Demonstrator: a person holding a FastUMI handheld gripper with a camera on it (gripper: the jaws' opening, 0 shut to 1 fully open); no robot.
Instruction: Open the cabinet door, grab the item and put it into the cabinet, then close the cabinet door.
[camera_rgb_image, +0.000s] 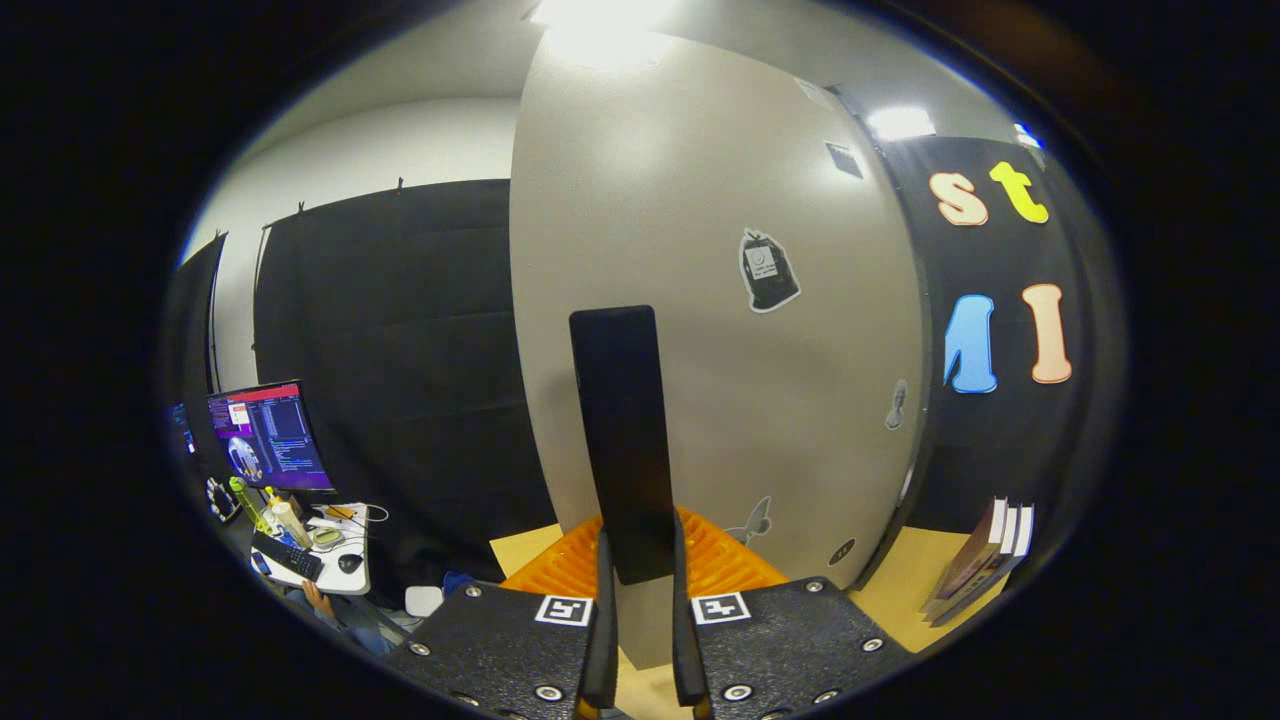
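Gripping from both sides, held the gripper (642, 560) clamped on a black flat rectangular bar (625, 430), with one finger pressed to each long edge near its lower end. Saw that bar rising upright beyond the fingertips against the face of the tall pale beige cabinet door (700, 200); took it for the door's handle, but could not tell where it joined the panel. Could not tell either whether the door stood shut or ajar. Noted a black-and-white bag-shaped sticker (768, 270) on the door face, up and to the right of the bar. Found an orange ribbed plastic piece (730, 560) lying low just beyond the fingers, behind the bar's foot and at the base of the door, resting on a light wooden surface (910, 590). Spotted a small stack of leaning books (980, 570) on that same surface, off to the right past the door's edge. Made out, well apart to the left, a white desk (345, 580) carrying a lit monitor (270, 435), a black keyboard (287, 557) and a black mouse (349, 563), with a person's hand (318, 600) beside the desk's near edge.
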